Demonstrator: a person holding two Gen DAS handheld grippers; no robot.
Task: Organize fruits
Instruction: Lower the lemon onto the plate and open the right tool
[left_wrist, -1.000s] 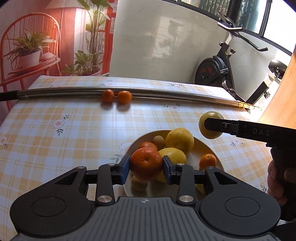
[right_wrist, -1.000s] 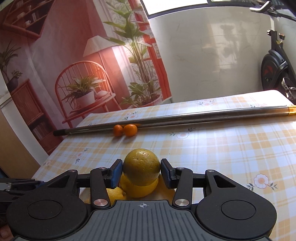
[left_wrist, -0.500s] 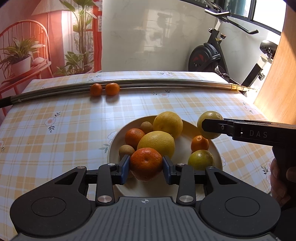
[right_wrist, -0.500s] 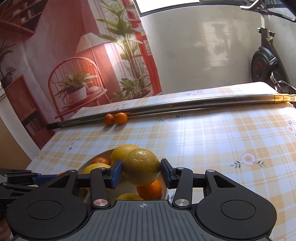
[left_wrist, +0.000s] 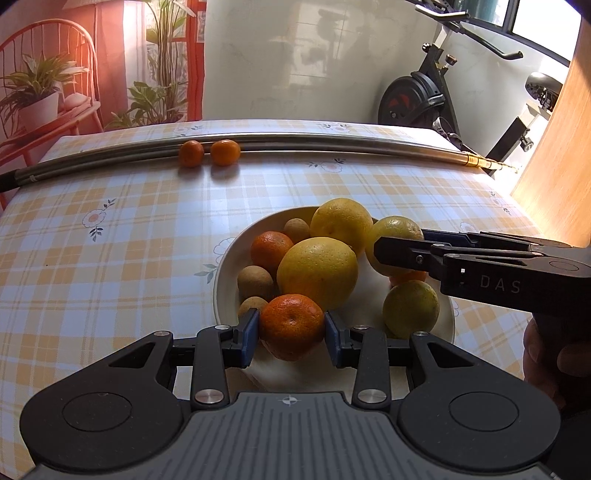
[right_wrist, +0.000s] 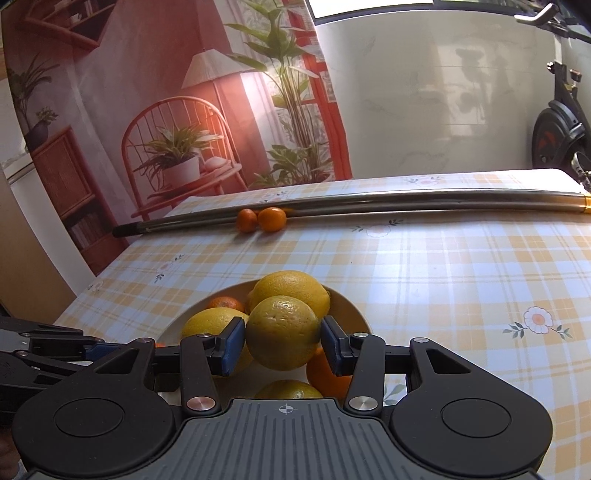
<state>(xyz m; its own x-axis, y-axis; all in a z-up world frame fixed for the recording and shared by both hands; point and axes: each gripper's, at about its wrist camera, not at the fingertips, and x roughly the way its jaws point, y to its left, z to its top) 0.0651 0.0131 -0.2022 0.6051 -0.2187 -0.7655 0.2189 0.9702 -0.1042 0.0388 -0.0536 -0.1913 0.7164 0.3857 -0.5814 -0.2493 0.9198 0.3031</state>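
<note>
Both grippers came lower over the bowl (left_wrist: 221, 280). The left gripper (left_wrist: 291, 334) squeezes a tangerine (left_wrist: 291, 325); the right gripper (right_wrist: 282, 345) squeezes a yellow-green orange (right_wrist: 282, 332). If dropped on the pile, either may roll off onto the desk (left_wrist: 129, 240). Only the left view shows small brown fruits (left_wrist: 256, 282).

Only readable text: "DAS", pale caps, on the side of my right gripper (left_wrist: 397, 243), as seen from the left wrist cam. Right wrist cam: no text. Small crosshair mark on each gripper's grey ribbed plate, a symbol, not letters. Nothing legible on fruit, tablecloth (left_wrist: 129, 240) or wall backdrop.
</note>
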